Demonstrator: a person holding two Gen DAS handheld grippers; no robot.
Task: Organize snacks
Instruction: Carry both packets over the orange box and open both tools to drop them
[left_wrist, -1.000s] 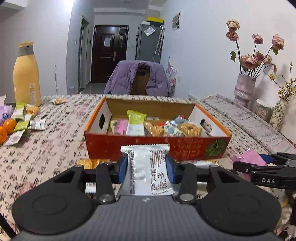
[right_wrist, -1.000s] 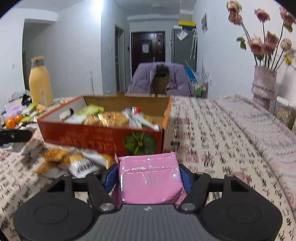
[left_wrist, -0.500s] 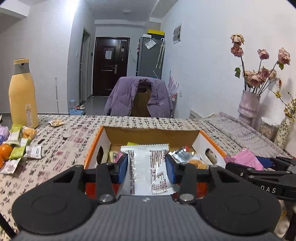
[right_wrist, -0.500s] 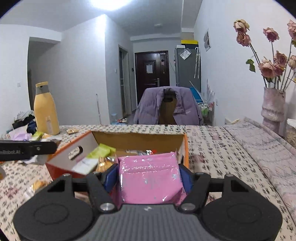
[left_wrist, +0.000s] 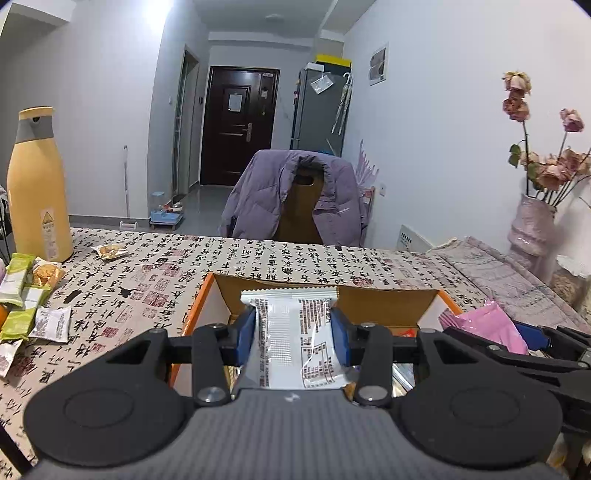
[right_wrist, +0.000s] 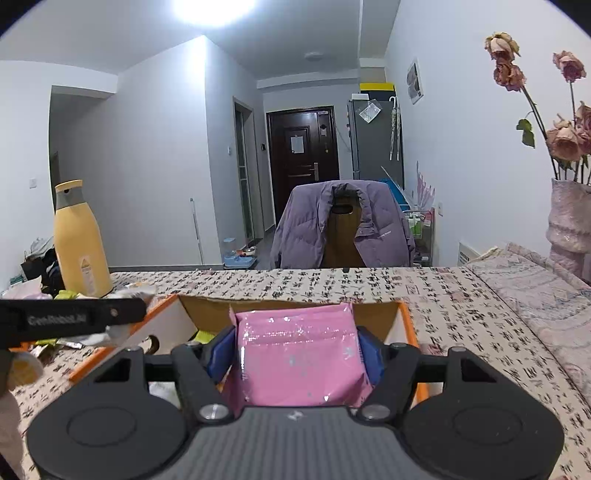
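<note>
White packet: your left gripper (left_wrist: 293, 334) has its fingers clamped on the white packet (left_wrist: 295, 339), long axis running forward, tip above the box (left_wrist: 388, 301).
Pink packet: your right gripper (right_wrist: 295, 352) fingers grip the pink packet (right_wrist: 297, 360), likewise poised over the box's open top.
Key relation: the box lies just ahead of and below both sets of fingers; neither hand looks clearly nearer.
Writing: the white packet's print is too small to read; "GenRobot.AI" shows on the left gripper's side in the right view.
Outward: loose snacks (left_wrist: 26, 295) on the table (left_wrist: 147, 273) beside a yellow bottle (left_wrist: 37, 188).
</note>
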